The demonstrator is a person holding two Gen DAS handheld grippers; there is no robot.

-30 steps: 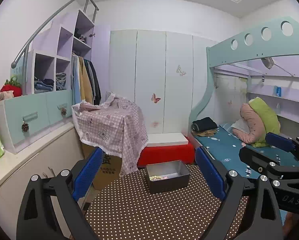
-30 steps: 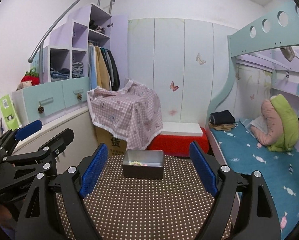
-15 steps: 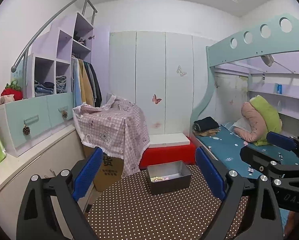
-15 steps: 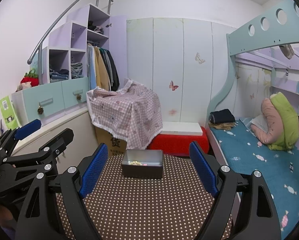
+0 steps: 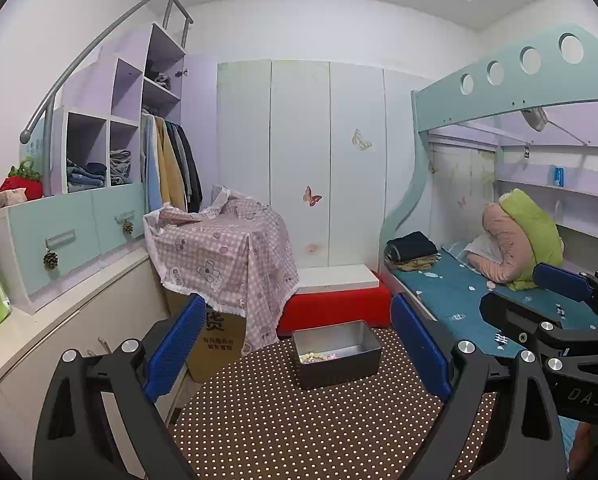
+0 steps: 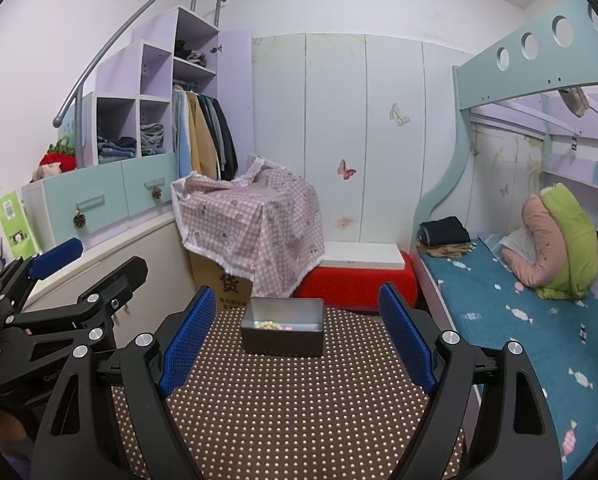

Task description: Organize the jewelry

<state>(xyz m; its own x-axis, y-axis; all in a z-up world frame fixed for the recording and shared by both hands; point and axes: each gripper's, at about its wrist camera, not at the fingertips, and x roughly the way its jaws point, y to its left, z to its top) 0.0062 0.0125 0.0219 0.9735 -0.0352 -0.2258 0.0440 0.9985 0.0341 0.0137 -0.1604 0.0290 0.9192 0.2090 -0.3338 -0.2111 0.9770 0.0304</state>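
Your two black, blue-padded grippers — left (image 5: 297, 354), right (image 6: 297, 340) — gape wide and empty over the brown dotted tablecloth (image 5: 319, 424), pale beaded jewelry (image 5: 317, 357) already lying in the grey metal tray (image 5: 339, 364) — nothing loose visible outside it.

Open dotted tablecloth (image 5: 299, 420) between both spread grippers and the metal tin (image 5: 336, 354); cardboard box (image 5: 219, 340) close at left, bed (image 6: 519, 320) flanking right, red bench (image 6: 355, 282) behind tin
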